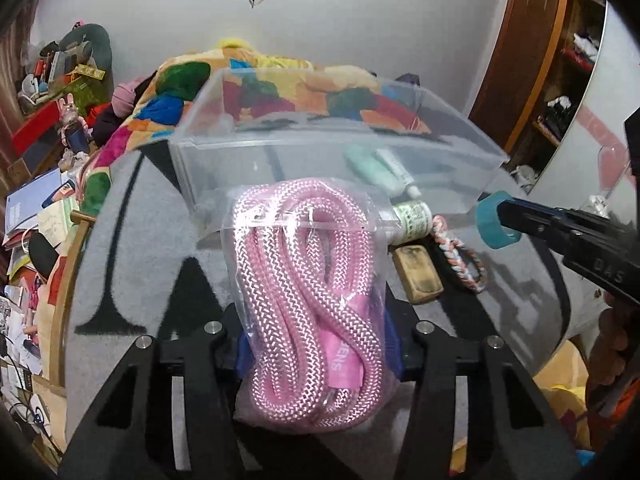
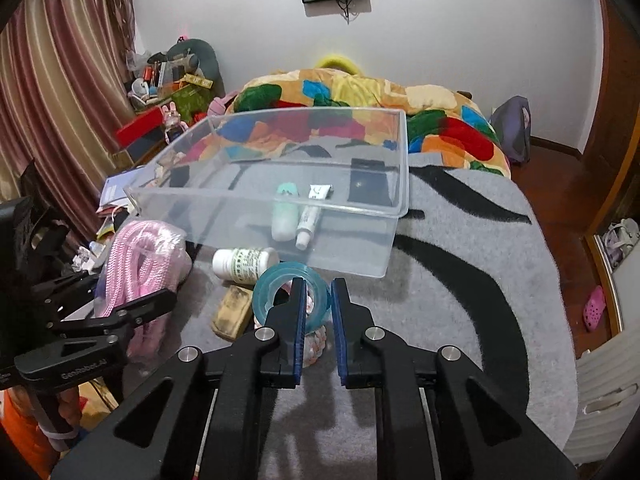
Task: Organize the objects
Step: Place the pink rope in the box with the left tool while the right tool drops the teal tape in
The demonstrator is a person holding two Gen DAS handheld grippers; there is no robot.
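while the left tool [image 1: 316, 344] clamps the pink rope bag [image 1: 308, 300], only the right wrist view shows the right tool [image 2: 318, 300] pinching the tape roll [image 2: 280, 292].

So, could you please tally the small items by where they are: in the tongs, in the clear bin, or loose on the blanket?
In tongs: 2, rope bag, tape roll
In bin: 3, green tube, white tube, black pouch
Loose: 3, bottle, block, bracelet
Total: 8
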